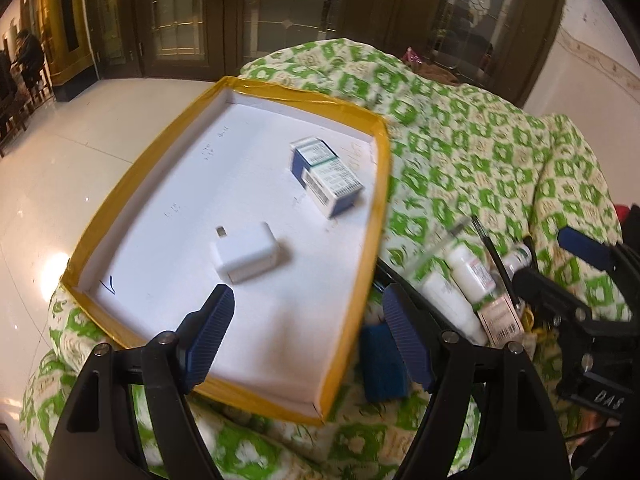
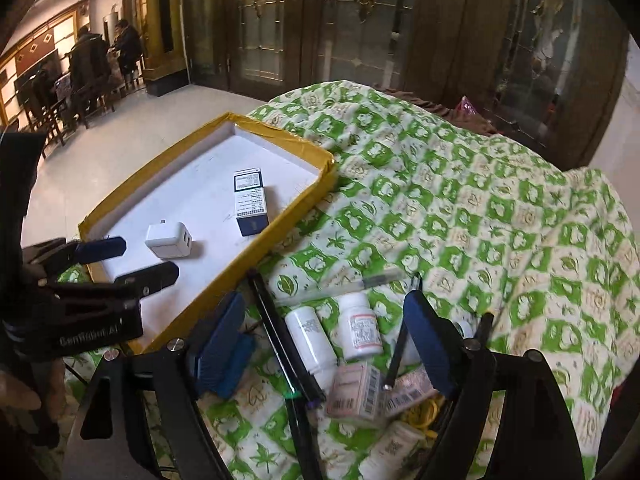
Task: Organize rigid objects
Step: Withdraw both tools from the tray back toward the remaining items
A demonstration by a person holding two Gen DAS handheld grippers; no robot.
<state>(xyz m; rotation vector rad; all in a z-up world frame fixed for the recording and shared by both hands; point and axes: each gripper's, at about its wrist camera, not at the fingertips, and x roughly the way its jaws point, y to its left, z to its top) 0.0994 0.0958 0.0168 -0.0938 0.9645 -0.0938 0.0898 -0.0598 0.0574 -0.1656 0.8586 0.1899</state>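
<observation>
Over the near part of the tray point(image 1: 360, 264) the left tool point(image 1: 308, 336) is held with its fingers spread apart and nothing between them. A white charger point(image 1: 246, 252) lies just ahead of it on the tray floor, and a blue-and-white box point(image 1: 326, 178) rests further back near the right wall. The right tool point(image 2: 324, 340) is likewise held apart and empty, above a pile on the green quilt point(image 2: 460, 216) beside the tray: two white bottles point(image 2: 360, 326), a pink carton point(image 2: 354, 390), black pens point(image 2: 280, 332) and a small blue block point(image 2: 230, 362).

The step in hand is judged to be a pick from the pile by the right tool. A bottle would best be taken across its round body, with the fingers set square to its axis, so that it is not rolled aside on the soft quilt. Neighbouring pens should be kept out of the closing gap. A bare spot in the tray, away from the charger and box, should be chosen for setting down.

Only in the right view is the whole pile laid out, with further bottles and something yellow at the bottom edge, and the charger's ports are seen. The tray's near corner and a blue pen mark on its floor are shown only by the left view, where the pile is largely hidden behind the right tool.
</observation>
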